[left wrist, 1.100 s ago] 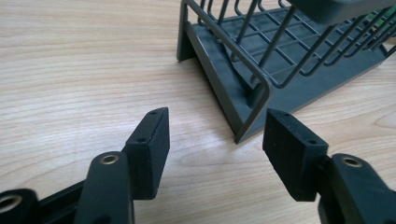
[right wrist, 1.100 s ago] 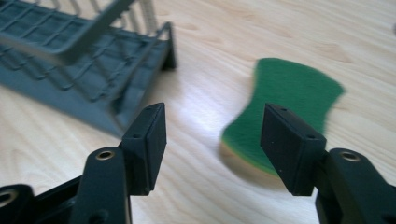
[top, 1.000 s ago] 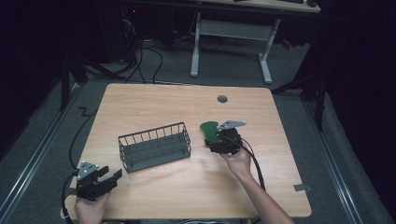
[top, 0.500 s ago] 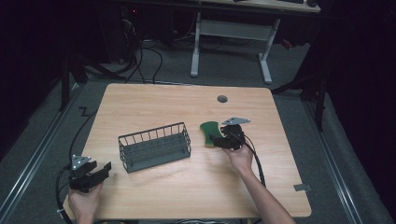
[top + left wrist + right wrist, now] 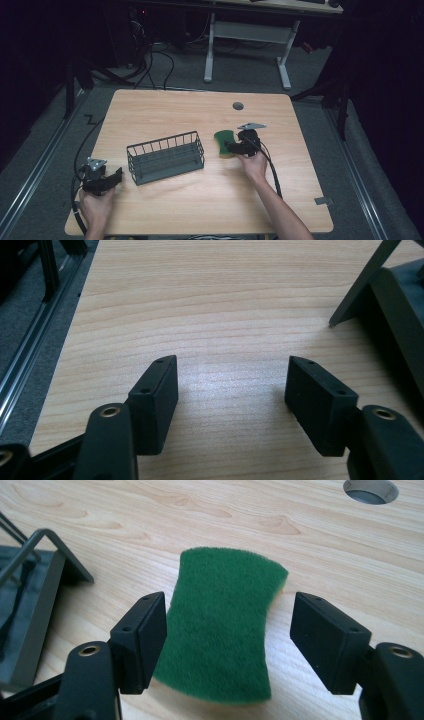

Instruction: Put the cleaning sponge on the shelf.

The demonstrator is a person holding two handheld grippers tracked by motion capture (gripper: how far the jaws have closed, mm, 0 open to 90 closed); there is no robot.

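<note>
Left claw [image 5: 112, 179] moved nearer table [image 5: 165, 110] edge, grey carpet [image 5: 45, 125] beyond

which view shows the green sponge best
The right gripper view: the sponge lies flat, close up, between the open right gripper. The high view shows it small, by the basket.

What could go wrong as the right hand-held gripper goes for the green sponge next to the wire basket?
1. The right hand-held gripper is open astride the sponge, whose left edge sits close to one jaw; closing off-centre may only pinch a soft edge.
2. The sponge lies flat on the table, so the jaws may scrape the wood.
3. The basket stands close by; a swing could knock its rim.
</note>
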